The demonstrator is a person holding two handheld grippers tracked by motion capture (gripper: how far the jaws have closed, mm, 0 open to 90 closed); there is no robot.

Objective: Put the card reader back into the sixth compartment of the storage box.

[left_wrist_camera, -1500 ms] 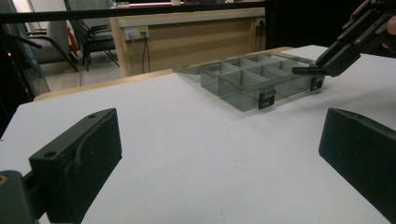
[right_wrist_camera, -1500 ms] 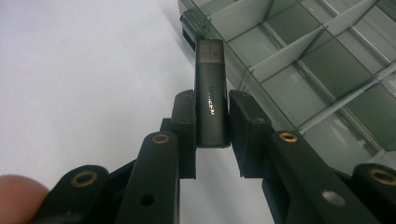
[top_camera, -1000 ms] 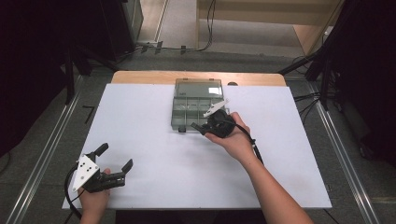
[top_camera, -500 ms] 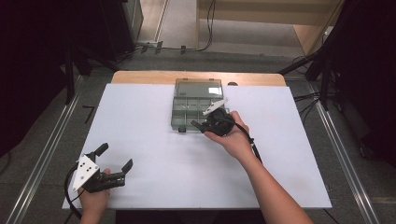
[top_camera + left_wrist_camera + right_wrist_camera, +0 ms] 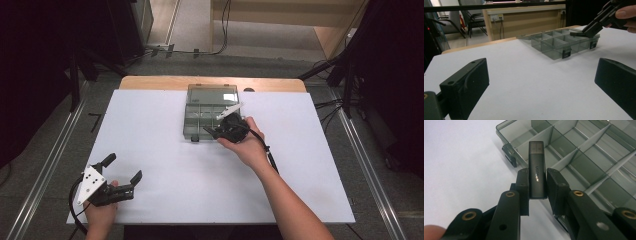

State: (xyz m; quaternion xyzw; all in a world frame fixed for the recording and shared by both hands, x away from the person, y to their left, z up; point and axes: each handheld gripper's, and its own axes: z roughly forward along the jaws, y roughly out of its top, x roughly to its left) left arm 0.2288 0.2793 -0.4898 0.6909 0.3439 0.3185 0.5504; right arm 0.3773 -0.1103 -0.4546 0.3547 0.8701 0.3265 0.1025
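Observation:
A smoke-grey compartment box (image 5: 202, 112) with its lid folded back lies at the far middle of the white table (image 5: 165, 160). My right gripper (image 5: 212, 132) hovers over the box's near right corner, shut on a dark USB stick (image 5: 537, 173) whose capped end points over the compartments (image 5: 584, 167). From the left gripper view the same stick (image 5: 577, 34) hangs just above the box (image 5: 560, 43). My left gripper (image 5: 122, 170) rests at the near left of the table, jaws wide open with nothing between them.
Two small black latches (image 5: 566, 53) sit on the box's near wall. A wooden strip (image 5: 210, 82) edges the table's far side. Cables and dark stands lie on the floor beyond.
None of note: the right gripper has shifted only slightly over the box's near edge, and the left hand has stayed put.

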